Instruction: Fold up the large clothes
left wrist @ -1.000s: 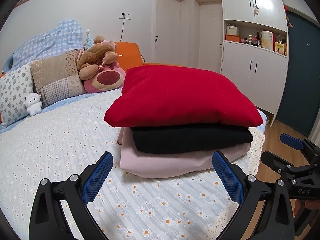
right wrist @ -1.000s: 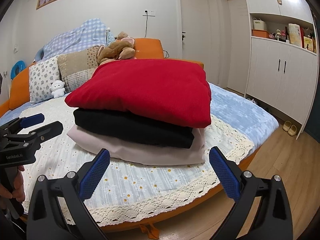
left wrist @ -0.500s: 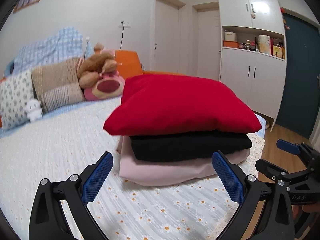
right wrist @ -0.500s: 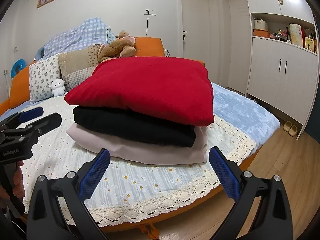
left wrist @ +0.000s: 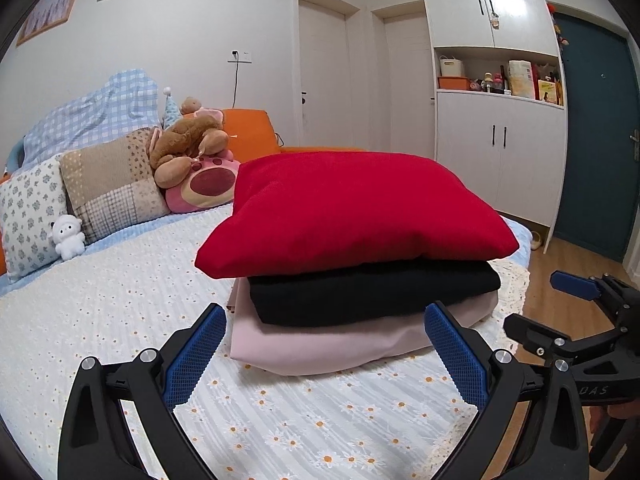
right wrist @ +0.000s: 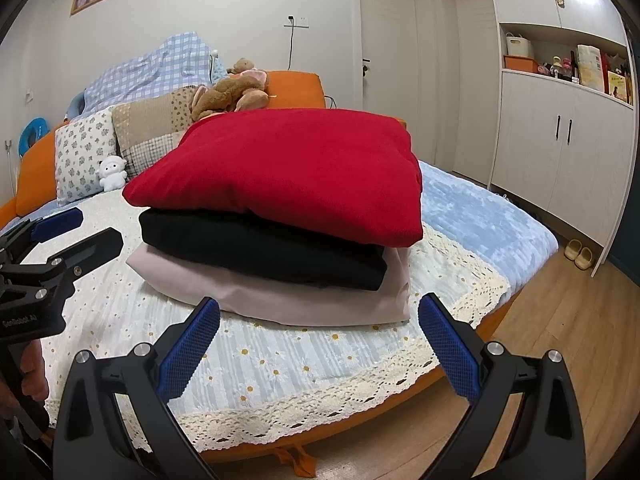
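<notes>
A stack of three folded garments lies on the bed: a red one (left wrist: 356, 212) on top, a black one (left wrist: 372, 292) in the middle, a pale pink one (left wrist: 320, 344) at the bottom. The same stack shows in the right wrist view, red (right wrist: 288, 168), black (right wrist: 256, 252), pink (right wrist: 280, 300). My left gripper (left wrist: 326, 356) is open and empty, just in front of the stack. My right gripper (right wrist: 318, 348) is open and empty near the bed's front edge, and also shows in the left wrist view (left wrist: 560, 312).
The bed has a daisy-print cover (left wrist: 120, 300) with a lace edge (right wrist: 340, 396). Pillows (left wrist: 108, 188) and plush toys (left wrist: 192, 160) lie at the headboard. A white cupboard (left wrist: 500, 152) and wooden floor (right wrist: 560, 340) are to the right. Slippers (right wrist: 578, 254) sit by the cupboard.
Both grippers have tilted up and drawn slightly back from the stack; the view shows more of the wall and pictures. Both stay open. The stack has not moved.
</notes>
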A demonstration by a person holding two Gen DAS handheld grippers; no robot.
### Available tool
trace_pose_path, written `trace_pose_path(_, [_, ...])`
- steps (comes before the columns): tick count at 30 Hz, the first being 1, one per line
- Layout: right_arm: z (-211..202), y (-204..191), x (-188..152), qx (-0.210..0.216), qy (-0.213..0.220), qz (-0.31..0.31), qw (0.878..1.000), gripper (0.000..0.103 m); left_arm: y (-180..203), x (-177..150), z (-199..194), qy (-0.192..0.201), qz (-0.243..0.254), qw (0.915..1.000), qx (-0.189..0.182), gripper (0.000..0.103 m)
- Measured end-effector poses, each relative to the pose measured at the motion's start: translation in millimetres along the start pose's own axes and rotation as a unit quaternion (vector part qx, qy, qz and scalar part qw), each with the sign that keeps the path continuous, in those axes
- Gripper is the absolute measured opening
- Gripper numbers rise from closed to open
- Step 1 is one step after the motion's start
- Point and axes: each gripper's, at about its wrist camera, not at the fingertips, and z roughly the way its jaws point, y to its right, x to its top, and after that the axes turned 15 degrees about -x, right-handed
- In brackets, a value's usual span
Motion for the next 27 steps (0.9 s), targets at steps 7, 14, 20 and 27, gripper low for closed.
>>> trace_pose_path(7, [2, -1, -2, 0.0, -0.004, 0.001, 1.0, 0.098, -2, -2, 1, -0.002, -0.007, 0.9999, -0.013, 0.101])
trace_pose_path(14, [5, -1, -5, -0.001, -0.01, 0.002, 1.0, 0.098, -3, -7, 5, -0.01, -0.014, 0.9998, 0.001, 0.101])
trace_pose_path(20, [10, -1, -3, -0.001, -0.011, 0.006, 1.0, 0.098, 3, -11, 5, 0.006, 0.014, 0.9997, 0.019, 0.101])
trace_pose_path(27, [10, -2, -3, -0.003, -0.01, 0.01, 1.0, 0.098, -2, -9, 1, 0.014, 0.003, 0.9998, 0.012, 0.101])
